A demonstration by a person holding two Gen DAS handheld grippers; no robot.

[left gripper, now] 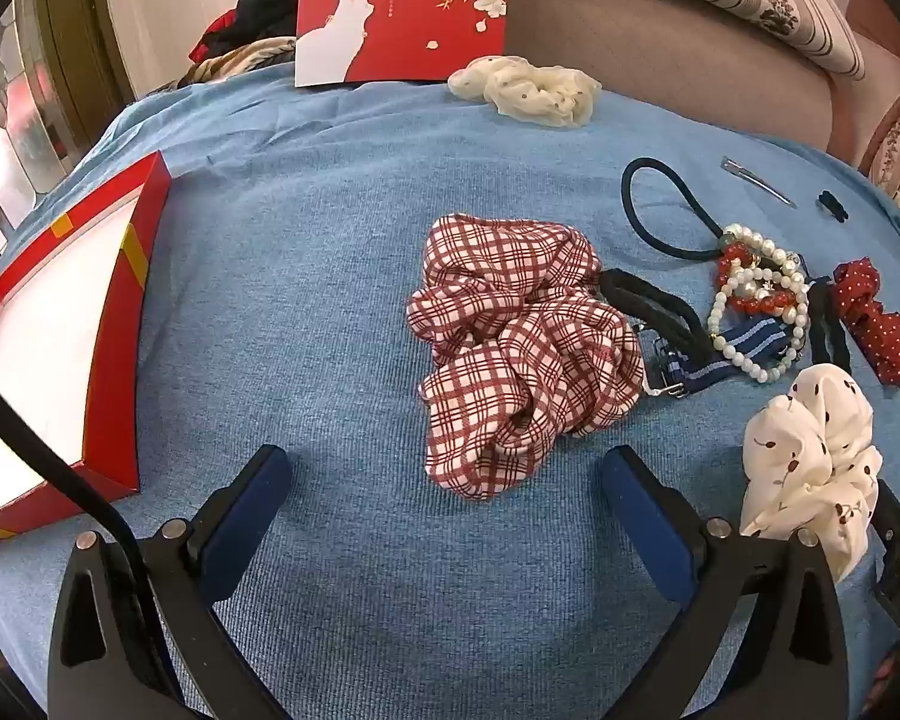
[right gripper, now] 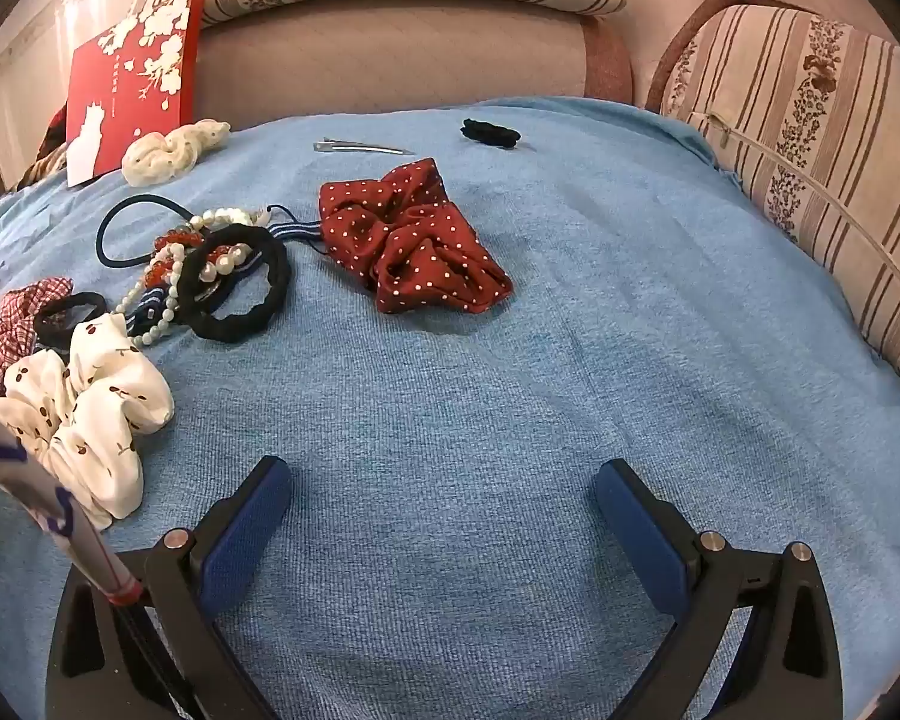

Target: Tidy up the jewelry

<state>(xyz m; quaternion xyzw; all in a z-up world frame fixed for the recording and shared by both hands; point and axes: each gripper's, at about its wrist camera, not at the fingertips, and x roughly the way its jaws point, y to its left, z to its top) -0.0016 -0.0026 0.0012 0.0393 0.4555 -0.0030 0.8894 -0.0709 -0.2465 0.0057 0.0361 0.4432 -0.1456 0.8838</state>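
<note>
Sorting had barely begun, by the look of it: the shallow red cardboard box with a white floor (left gripper: 60, 324) sat at nine o'clock in the left wrist view and appeared empty where visible, while every accessory lay loose on the blue knitted cloth (left gripper: 306, 276).

The left gripper (left gripper: 444, 495) hung with its blue-padded jaws spread wide and nothing between them. Just beyond, at twelve o'clock, lay the red-and-white plaid fabric scrunchie (left gripper: 525, 348), crumpled, its long axis running from eleven o'clock down to five.

At two o'clock a tangle of white pearl and red bead bracelets (left gripper: 762, 294) rested on a navy striped strap (left gripper: 720, 360) and touched a thin dark elastic hair tie (left gripper: 660, 204). A white cherry-print scrunchie (left gripper: 810, 450) lay at three o'clock.

The right gripper (right gripper: 444, 510) was likewise wide open and empty. Ahead of it, at twelve o'clock, lay the dark red polka-dot scrunchie (right gripper: 414, 234), stretched from ten o'clock to four. A slim silver metal hair clip (right gripper: 360, 148) beyond it lay crosswise, nine to three.

All items remained to be boxed.
</note>
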